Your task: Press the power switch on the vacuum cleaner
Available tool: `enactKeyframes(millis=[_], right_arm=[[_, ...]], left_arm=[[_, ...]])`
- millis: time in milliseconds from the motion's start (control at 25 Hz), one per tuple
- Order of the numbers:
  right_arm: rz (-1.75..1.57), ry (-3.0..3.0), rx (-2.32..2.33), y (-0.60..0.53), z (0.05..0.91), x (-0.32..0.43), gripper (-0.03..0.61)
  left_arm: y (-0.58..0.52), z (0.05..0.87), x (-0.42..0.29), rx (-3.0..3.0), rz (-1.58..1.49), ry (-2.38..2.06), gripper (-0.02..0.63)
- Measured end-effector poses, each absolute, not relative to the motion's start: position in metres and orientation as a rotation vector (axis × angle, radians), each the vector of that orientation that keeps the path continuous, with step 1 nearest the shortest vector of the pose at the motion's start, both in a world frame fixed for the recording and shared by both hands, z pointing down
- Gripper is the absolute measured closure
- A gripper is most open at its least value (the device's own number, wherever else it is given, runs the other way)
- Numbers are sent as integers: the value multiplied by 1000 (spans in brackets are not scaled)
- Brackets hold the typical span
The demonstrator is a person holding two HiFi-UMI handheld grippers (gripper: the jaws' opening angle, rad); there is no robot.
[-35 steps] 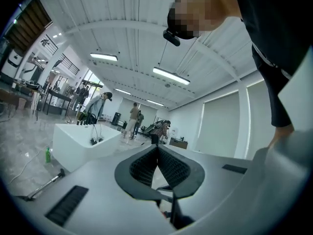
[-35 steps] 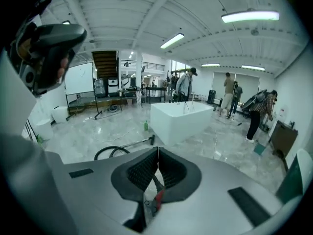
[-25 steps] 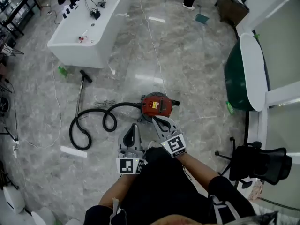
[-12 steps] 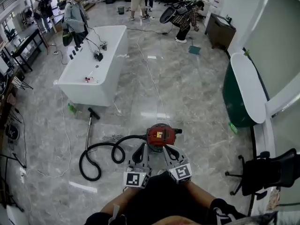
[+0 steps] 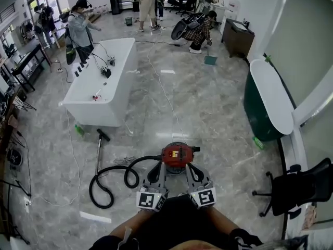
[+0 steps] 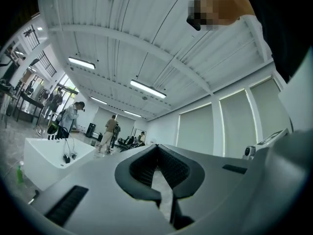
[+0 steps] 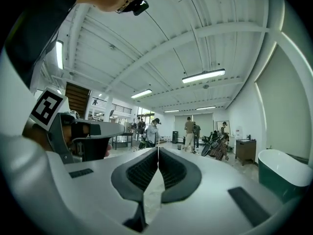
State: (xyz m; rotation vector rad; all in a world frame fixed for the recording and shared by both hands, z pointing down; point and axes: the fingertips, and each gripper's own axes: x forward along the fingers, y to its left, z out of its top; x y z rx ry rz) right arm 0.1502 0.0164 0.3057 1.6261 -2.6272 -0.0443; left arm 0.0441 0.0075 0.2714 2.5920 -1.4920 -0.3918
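- Now the red vacuum [image 5: 177, 153] sits on the floor [image 5: 213, 113], just ahead of both claws.
- The left claw [image 5: 156, 169] is pinched together on nothing, with its tip close by the vacuum's near-left side.
- The right claw [image 5: 191, 169] is likewise closed and empty, at the vacuum's near-right side.
- A black hose [image 5: 110, 185] loops off to the vacuum's left.

I hold two tools: my left tool [image 5: 156, 171] and my right tool [image 5: 191, 171]. On the floor I see one red vacuum cleaner [image 5: 177, 154] with one black hose [image 5: 143, 159]. There is one white bench [image 5: 99, 108], one green tub [image 5: 263, 108], one black chair [image 5: 302, 189] and one brown cabinet [image 5: 238, 35]. The people far off are too small to count.
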Motion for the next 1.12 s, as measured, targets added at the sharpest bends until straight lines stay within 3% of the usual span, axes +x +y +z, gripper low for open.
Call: enactKeyframes(millis=[1120], right_arm=[[21, -2665, 1587, 54, 315, 135, 558]], left_arm=[[43, 295, 64, 2631, -262, -1385, 595]])
